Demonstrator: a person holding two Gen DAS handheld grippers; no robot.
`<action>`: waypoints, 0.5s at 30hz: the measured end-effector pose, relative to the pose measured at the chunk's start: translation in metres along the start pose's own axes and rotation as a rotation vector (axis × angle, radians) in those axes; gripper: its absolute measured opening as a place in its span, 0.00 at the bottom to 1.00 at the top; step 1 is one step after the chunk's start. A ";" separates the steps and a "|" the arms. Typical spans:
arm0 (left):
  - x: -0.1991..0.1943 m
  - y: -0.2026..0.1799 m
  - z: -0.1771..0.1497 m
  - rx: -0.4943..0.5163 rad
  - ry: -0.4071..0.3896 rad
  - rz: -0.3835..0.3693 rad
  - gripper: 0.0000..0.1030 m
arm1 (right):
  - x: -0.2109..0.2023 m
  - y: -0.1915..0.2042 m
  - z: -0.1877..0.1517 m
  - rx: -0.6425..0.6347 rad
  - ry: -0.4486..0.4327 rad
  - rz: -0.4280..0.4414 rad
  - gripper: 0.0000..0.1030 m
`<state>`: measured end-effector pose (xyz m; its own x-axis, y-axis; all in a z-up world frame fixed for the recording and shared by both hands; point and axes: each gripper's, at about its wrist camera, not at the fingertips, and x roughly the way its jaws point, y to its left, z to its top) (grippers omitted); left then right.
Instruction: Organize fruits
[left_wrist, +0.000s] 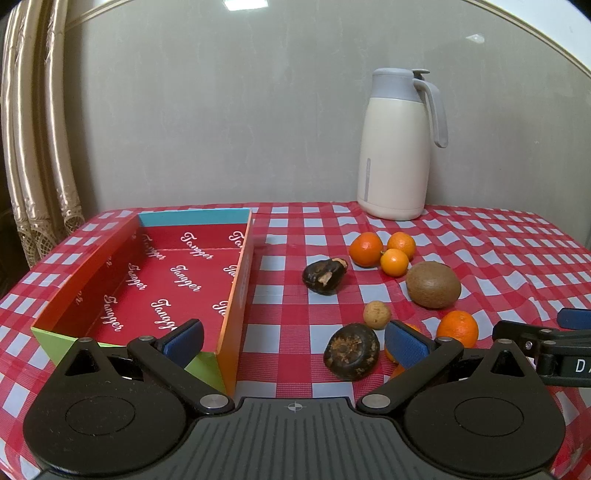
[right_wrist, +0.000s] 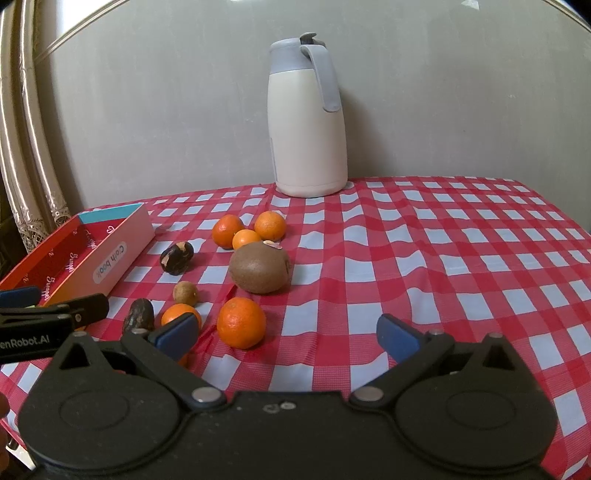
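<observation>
A: Over the left wrist view first. Your left gripper (left_wrist: 293, 341) has its jaws spread wide, nothing held. The box (left_wrist: 236, 291) sits on the table just left of the fruits, open and without fruit in it.

B: Risks there?

A: The dark round fruit (left_wrist: 351, 356) lies between your pads, close to the right one. It looks wrinkled and maybe soft; squeeze hard and you may crush it. The small tan fruit (left_wrist: 376, 314) sits just behind it and could get knocked and roll. An orange (left_wrist: 458, 328) lies near the right gripper's tip, so your two tools could clash.

B: Right wrist view?

A: Your right gripper (right_wrist: 288, 332) is also wide open and holds nothing. The near orange (right_wrist: 241, 323) sits towards its left pad, smooth and round, likely to slip or roll on the creased red check tablecloth (right_wrist: 443, 258). The kiwi (right_wrist: 258, 267), brown and fuzzy, lies behind it, with three small oranges (right_wrist: 245, 238) clustered farther back. Another dark fruit (right_wrist: 176, 257) lies near the box wall. The jug (right_wrist: 308, 122) stands well apart at the back.
</observation>
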<state>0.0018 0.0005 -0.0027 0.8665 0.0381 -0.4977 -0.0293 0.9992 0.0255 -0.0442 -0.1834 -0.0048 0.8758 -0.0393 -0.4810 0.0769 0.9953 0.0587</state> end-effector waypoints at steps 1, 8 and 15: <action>0.000 0.000 0.000 0.000 0.000 0.001 1.00 | 0.000 0.000 0.000 0.000 0.000 -0.001 1.00; 0.000 0.000 0.000 0.002 0.000 0.000 1.00 | 0.000 0.000 0.000 0.001 0.003 0.000 1.00; 0.000 0.000 0.000 0.001 0.000 0.000 1.00 | 0.001 0.000 0.000 0.002 0.006 0.000 1.00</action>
<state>0.0020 0.0009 -0.0026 0.8664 0.0383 -0.4980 -0.0291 0.9992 0.0263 -0.0436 -0.1837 -0.0051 0.8731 -0.0386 -0.4860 0.0775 0.9952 0.0602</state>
